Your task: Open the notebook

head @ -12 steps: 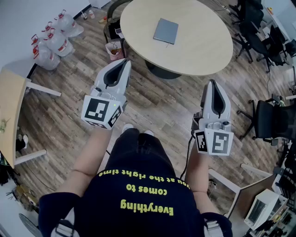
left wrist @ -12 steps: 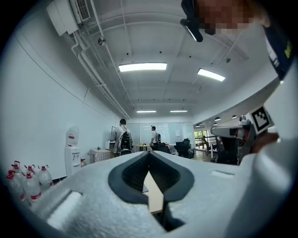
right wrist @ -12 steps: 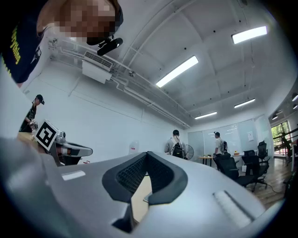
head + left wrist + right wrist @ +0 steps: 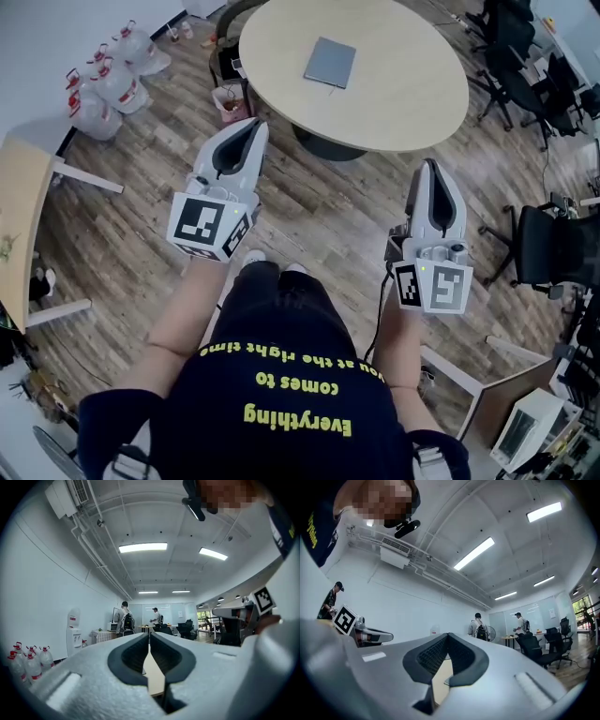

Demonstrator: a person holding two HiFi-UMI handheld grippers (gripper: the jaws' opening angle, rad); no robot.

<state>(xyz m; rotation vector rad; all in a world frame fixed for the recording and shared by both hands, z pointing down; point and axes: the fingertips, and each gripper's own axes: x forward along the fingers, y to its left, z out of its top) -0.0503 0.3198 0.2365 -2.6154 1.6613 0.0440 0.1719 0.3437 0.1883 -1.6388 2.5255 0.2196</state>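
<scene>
A closed grey notebook (image 4: 330, 63) lies flat on the round light-wood table (image 4: 412, 103) at the top of the head view. Both grippers hang over the wooden floor, well short of the table's near edge. My left gripper (image 4: 252, 127) points toward the table with its jaws together and nothing in them. My right gripper (image 4: 430, 168) is held the same way, shut and empty. In the left gripper view the shut jaws of the left gripper (image 4: 149, 638) frame a strip of the table top (image 4: 153, 676). The right gripper (image 4: 448, 637) likewise shows the table (image 4: 439, 682) through its jaws.
Several water bottles (image 4: 101, 82) stand on the floor at the upper left, beside a small bin (image 4: 231, 101). A wooden desk (image 4: 17, 225) is at the left edge. Black office chairs (image 4: 555, 246) crowd the right side. Two people (image 4: 125, 620) stand far across the room.
The table and notebook sit slightly further left in the head view, and the feet have shifted a little. Both grippers stay shut and keep almost the same place.
</scene>
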